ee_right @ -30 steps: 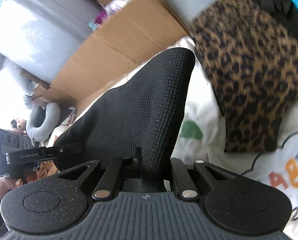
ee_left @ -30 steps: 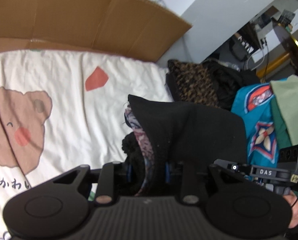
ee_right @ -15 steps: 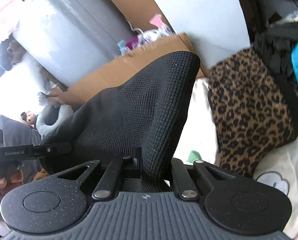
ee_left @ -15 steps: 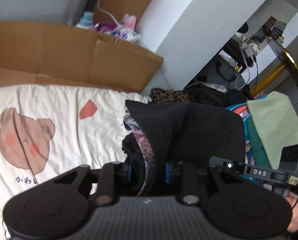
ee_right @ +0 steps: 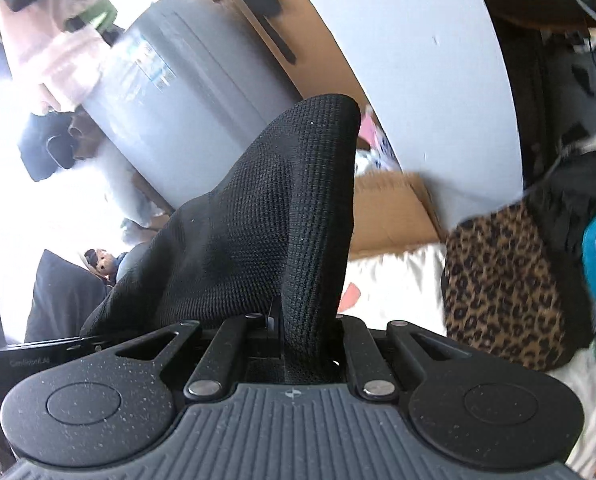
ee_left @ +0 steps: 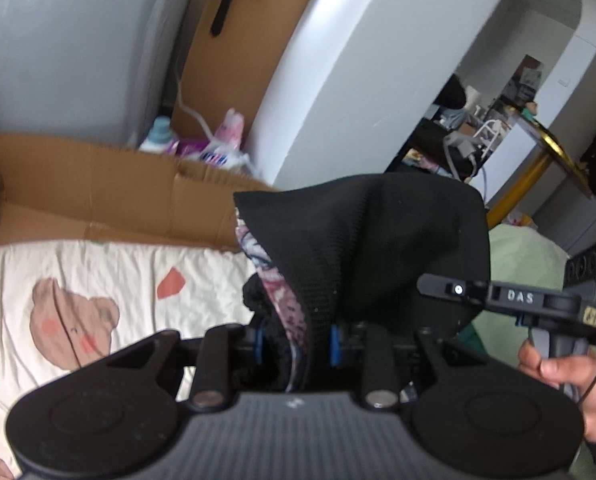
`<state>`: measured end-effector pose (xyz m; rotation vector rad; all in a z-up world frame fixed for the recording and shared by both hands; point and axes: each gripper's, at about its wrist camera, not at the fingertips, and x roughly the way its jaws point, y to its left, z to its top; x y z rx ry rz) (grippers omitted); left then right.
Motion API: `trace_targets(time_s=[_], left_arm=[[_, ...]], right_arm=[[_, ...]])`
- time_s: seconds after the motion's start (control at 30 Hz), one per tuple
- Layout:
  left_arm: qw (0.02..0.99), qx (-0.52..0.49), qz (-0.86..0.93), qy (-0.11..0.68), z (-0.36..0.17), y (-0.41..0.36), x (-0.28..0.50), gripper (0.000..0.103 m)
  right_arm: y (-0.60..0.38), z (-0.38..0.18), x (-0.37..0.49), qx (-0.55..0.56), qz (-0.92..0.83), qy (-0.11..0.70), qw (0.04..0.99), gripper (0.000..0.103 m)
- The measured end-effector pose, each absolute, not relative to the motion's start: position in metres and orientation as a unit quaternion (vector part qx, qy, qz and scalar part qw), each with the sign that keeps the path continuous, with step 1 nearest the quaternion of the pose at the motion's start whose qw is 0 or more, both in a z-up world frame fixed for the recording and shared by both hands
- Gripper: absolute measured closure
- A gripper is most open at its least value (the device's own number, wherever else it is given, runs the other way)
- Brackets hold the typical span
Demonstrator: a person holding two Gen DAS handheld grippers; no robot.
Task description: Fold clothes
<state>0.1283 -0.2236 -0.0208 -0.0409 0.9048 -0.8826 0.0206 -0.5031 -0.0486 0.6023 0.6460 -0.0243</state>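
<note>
Both claws are clamped on the same black knit garment (ee_left: 378, 240), which hangs stretched between them above the bed. The left claw (ee_left: 295, 346) pinches a bunched edge where a patterned pink lining (ee_left: 273, 280) peeks out; the right claw (ee_right: 293, 344) grips a thin fold. Below lies the bear-print sheet (ee_left: 97, 280), with a leopard-print garment (ee_right: 502, 280) just beside the cardboard (ee_left: 97, 188).
</note>
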Motion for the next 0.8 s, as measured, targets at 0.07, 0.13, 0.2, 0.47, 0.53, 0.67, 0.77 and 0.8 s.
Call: trace_targets(time_s=[0.07,0.13,0.2,0.47,0.53,0.67,0.77,0.8], left_arm=[[0.812,-0.018,-0.413,0.412,-0.006,-0.227,0.119,0.073],[0.816,-0.018,-0.414,0.402,0.008,-0.227,0.111,0.073],[0.820,-0.023,-0.414,0.394,0.020,-0.227,0.105,0.073],[0.823,-0.082,-0.415,0.379,0.048,-0.222,0.092,0.073],[0.823,-0.091,-0.416,0.376,0.053,-0.223,0.089,0.073],[0.823,-0.094,-0.419,0.371,0.061,-0.227,0.084,0.073],[0.823,-0.098,-0.421,0.368,0.063,-0.233,0.081,0.073],[0.823,-0.098,-0.422,0.367,0.063,-0.235,0.080,0.073]], right_arm=[[-0.505,-0.031,0.018,0.284,-0.011,0.308,0.908,0.096],[-0.506,-0.013,0.016,0.278,-0.010,0.301,0.912,0.096],[-0.505,0.004,0.013,0.267,-0.007,0.298,0.916,0.096],[-0.504,0.067,0.004,0.212,0.005,0.291,0.933,0.096],[-0.505,0.081,0.003,0.202,0.007,0.289,0.936,0.096],[-0.508,0.100,0.002,0.187,0.008,0.284,0.940,0.096],[-0.516,0.104,-0.001,0.189,0.008,0.282,0.941,0.096],[-0.518,0.105,-0.002,0.191,0.007,0.282,0.940,0.096]])
